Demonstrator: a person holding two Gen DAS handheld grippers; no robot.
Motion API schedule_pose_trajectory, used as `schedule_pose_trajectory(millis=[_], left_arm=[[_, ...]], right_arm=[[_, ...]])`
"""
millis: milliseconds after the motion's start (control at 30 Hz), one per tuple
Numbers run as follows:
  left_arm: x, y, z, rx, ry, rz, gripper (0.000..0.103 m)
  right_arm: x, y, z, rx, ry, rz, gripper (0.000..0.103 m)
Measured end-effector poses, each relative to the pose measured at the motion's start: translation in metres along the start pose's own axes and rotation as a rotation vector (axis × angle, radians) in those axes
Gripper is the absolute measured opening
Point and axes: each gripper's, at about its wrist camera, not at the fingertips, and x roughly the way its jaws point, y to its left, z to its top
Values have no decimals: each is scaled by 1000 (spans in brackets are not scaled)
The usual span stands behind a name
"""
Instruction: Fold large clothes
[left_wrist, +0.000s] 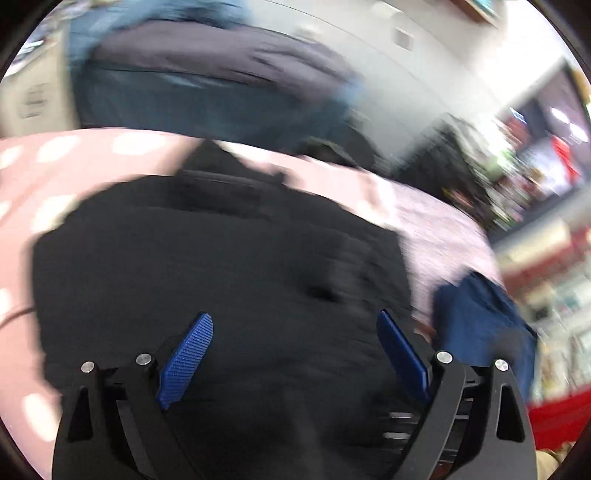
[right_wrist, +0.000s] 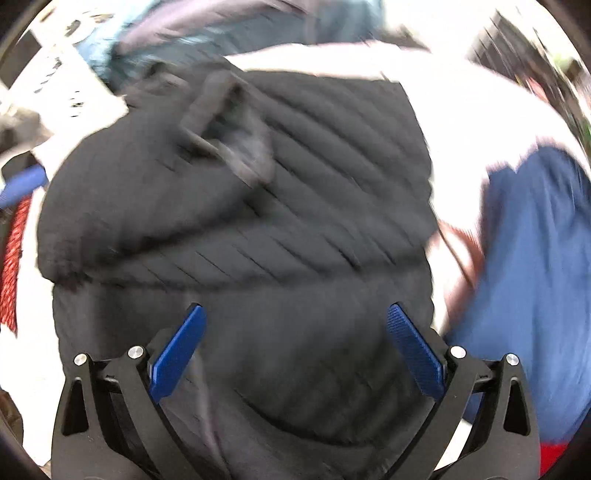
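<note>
A large black quilted garment lies in a folded heap on a pink sheet with pale dots. In the right wrist view the same black garment fills the middle, its stitched channels running slantwise. My left gripper hangs over it, jaws wide apart, nothing between the blue pads. My right gripper also hovers above the black fabric, open, with nothing between its blue fingers. Both views are blurred.
A dark blue garment lies on the sheet to the right of the black one, also in the right wrist view. Beyond the sheet lies a heap of blue and dark clothes. Red fabric sits at the left edge.
</note>
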Motion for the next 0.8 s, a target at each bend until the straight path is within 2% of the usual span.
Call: schedule_pose_trajectory(millis=[100,167,267,367,433,500,567,633,667,733,800], left_arm=[[-12,63,3,-79,-24,170,88],[-13,97,3,-120,-12,250,87],[1,117,-3,-127,27,285,87],[13,134,-5,-105,83,298,88],[32,138,-7,-99,123,300,88],[55,139,-9,-99,156,302,93],[68,141,-7,-101,178,288,97],[81,145,-5,-98,201,305,97],[86,146,-5,-93,214,304,98],[104,146,-6,-62,252,330,98],[116,145,-6,-33,262,361,98]], right_arm=[[-7,34,26,-144,-66,20,97],[-7,65,39,-233,-101,24,97],[-2,101,57,-350,-130,62,97],[18,132,64,-430,-99,94,98],[38,137,68,-454,-34,120,97],[58,133,73,-418,15,81,97],[78,106,82,-326,76,66,98],[96,74,87,-223,133,57,97],[101,67,86,-207,152,67,97],[111,61,85,-227,171,76,98],[116,64,85,-261,171,45,98]])
